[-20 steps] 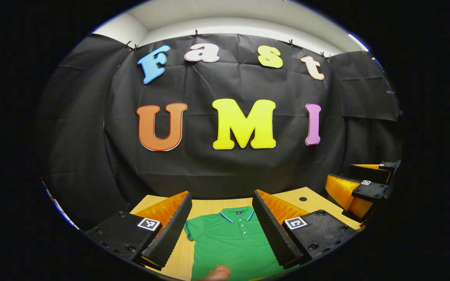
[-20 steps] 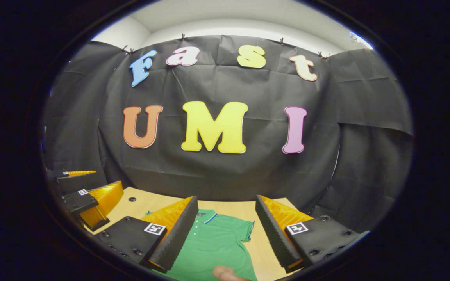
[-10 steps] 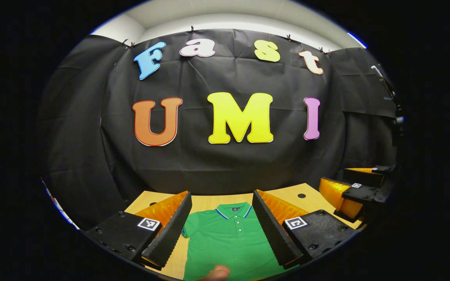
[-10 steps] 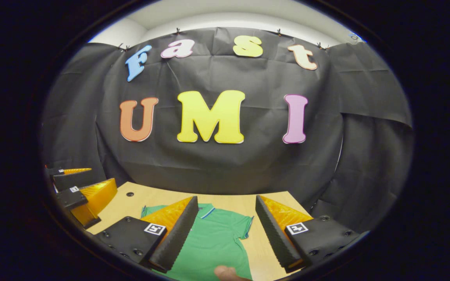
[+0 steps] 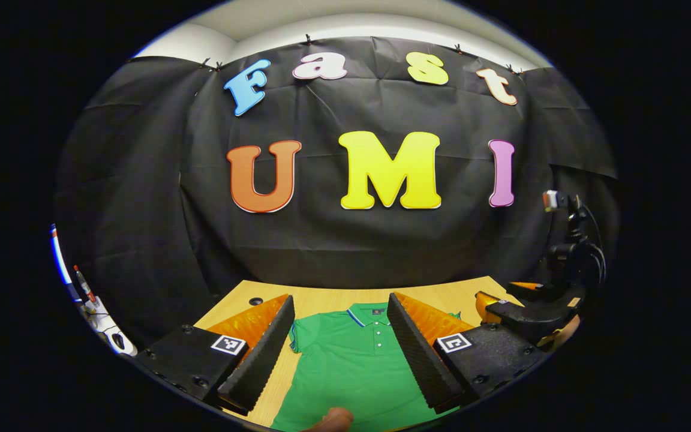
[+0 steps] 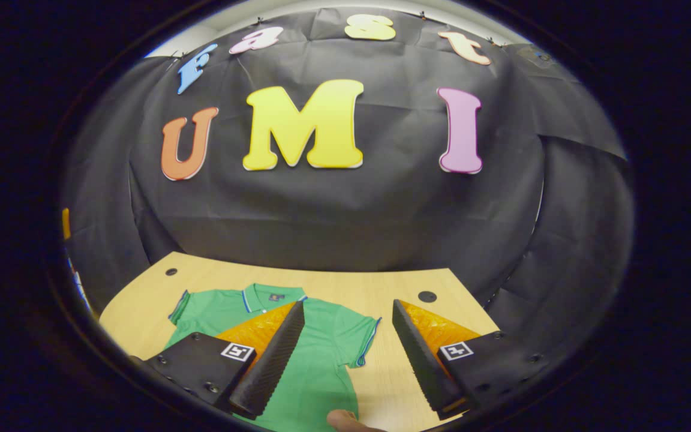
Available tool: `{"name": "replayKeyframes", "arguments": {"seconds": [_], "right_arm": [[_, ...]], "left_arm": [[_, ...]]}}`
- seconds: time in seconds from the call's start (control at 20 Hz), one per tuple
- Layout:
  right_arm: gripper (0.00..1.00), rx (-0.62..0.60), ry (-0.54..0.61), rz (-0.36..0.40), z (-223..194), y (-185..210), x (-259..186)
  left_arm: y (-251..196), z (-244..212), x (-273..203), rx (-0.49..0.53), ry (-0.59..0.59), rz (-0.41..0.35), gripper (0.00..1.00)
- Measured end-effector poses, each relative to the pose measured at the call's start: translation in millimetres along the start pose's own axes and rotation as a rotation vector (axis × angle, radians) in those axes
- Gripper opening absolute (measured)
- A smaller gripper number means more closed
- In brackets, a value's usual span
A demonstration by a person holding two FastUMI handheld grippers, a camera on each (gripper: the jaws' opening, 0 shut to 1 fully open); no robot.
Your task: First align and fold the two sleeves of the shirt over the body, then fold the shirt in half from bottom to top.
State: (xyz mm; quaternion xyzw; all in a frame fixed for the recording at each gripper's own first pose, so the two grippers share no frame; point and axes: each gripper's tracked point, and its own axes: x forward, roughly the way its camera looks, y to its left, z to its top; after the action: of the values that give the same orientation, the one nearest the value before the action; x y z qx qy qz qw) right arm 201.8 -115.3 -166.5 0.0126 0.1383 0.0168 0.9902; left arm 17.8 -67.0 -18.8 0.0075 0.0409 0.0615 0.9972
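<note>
A green polo shirt (image 5: 351,366) lies flat and face up on the wooden table (image 5: 321,297), collar toward the black wall. In the right gripper view the shirt (image 6: 321,360) shows both short sleeves spread out, one sleeve (image 6: 363,339) between my fingers. My left gripper (image 5: 341,306) hovers open above the shirt's chest, holding nothing. My right gripper (image 6: 348,307) is open over the shirt's right side and the bare table beside it. In the left gripper view the right gripper (image 5: 528,312) sits at the far right, low over the table.
The table (image 6: 381,282) ends at the black cloth wall and has round cable holes (image 6: 426,296) (image 6: 170,271) near its back corners. A fingertip (image 5: 335,418) shows at the bottom edge. Cables and small items (image 5: 90,300) hang at the far left.
The right gripper has tipped downward and swung right, so its view shows more table and the whole upper shirt. The left gripper view has shifted slightly; the right gripper appears closer in it.
</note>
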Motion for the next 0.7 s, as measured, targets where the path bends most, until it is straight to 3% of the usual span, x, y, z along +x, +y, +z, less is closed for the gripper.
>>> {"name": "replayKeyframes", "arguments": {"seconds": [0.35, 0.7], "right_arm": [[0.96, 0.105, 0.212, -0.028, -78, -44, 99], [0.96, 0.176, 0.363, 0.012, -134, -40, 152]], "left_arm": [[-3, -22, -18, 0.045, 0.070, 0.150, 1.00], [-4, -44, -43, 0.055, 0.127, 0.245, 0.99]]}}
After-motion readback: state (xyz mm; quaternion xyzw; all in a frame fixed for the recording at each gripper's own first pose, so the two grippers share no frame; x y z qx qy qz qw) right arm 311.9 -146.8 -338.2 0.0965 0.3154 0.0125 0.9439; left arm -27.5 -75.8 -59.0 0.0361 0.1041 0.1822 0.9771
